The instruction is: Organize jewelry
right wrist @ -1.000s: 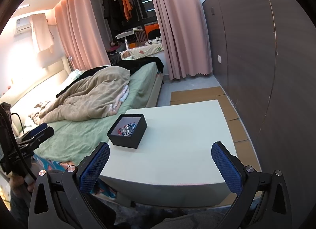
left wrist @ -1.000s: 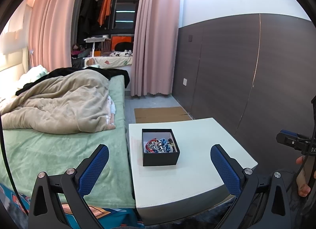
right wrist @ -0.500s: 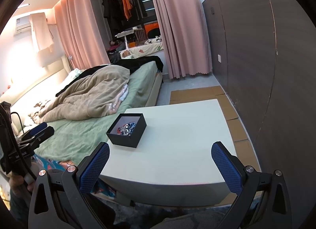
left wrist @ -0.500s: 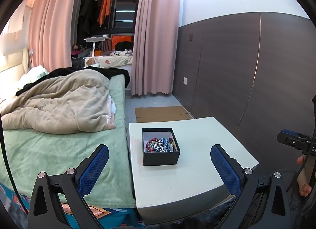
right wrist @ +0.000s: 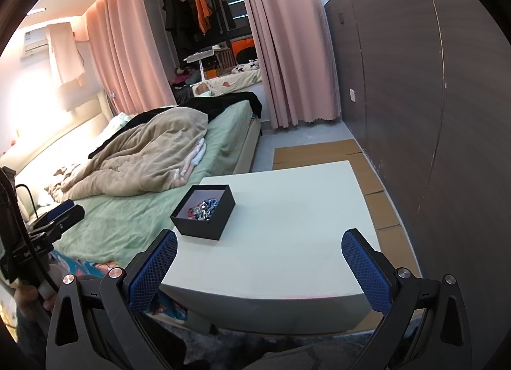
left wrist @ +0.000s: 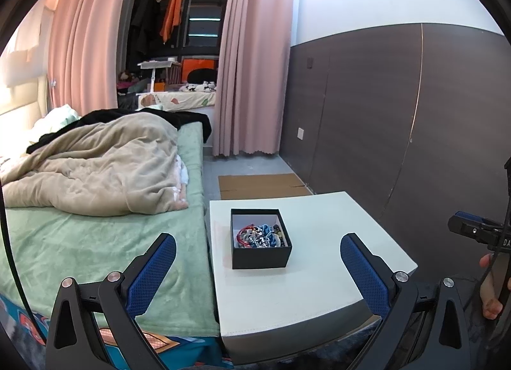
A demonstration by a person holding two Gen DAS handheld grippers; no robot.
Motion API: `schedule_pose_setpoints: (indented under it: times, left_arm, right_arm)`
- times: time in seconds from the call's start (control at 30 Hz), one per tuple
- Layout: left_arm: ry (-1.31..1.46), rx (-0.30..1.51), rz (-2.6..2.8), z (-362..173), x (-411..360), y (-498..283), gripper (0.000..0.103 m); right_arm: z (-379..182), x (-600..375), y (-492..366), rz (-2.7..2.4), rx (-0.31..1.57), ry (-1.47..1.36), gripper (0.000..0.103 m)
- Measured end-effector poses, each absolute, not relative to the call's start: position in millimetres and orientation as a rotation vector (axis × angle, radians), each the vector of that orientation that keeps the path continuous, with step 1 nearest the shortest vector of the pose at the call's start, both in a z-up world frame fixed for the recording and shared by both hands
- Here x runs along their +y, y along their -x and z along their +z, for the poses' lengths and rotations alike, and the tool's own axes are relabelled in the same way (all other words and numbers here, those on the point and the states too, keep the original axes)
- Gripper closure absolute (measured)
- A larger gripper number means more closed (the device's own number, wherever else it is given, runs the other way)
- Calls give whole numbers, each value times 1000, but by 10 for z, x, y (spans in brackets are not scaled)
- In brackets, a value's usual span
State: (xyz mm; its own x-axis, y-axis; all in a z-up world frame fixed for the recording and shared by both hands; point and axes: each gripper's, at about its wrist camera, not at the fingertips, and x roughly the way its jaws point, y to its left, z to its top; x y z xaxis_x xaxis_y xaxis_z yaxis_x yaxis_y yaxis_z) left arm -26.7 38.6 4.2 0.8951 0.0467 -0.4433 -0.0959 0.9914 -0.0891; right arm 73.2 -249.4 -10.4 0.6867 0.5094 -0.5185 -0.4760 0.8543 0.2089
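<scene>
Both grippers hang wide open and empty short of a white table [left wrist: 319, 277], little changed from a second ago. Left gripper [left wrist: 258, 269] frames a black box [left wrist: 260, 256] at lower centre of its view; the box now sits a touch lower and nearer in frame than a second earlier, as the tool has edged forward. Inside lies a tangle of jewelry [left wrist: 259, 236]: red cord, blue and silver beads. Right gripper [right wrist: 259, 264] faces the table from the other side, where the box [right wrist: 204, 215] appears left of centre, slightly nearer the left finger than before, jewelry [right wrist: 204, 204] visible within. At the right edge of the left view, a hand [left wrist: 490, 290] grips the other tool's handle. A bed [left wrist: 95, 242] with a tan blanket [left wrist: 95, 172] fills the left of both views, just beside the table.
</scene>
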Motion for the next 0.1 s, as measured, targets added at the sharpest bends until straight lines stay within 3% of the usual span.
schedule_pose_setpoints:
  times: [0.1]
  left_arm:
    - [110,457,73,41,386,267,0]
  right_arm:
    - [-106,-2498,-723,551,595,-57,0]
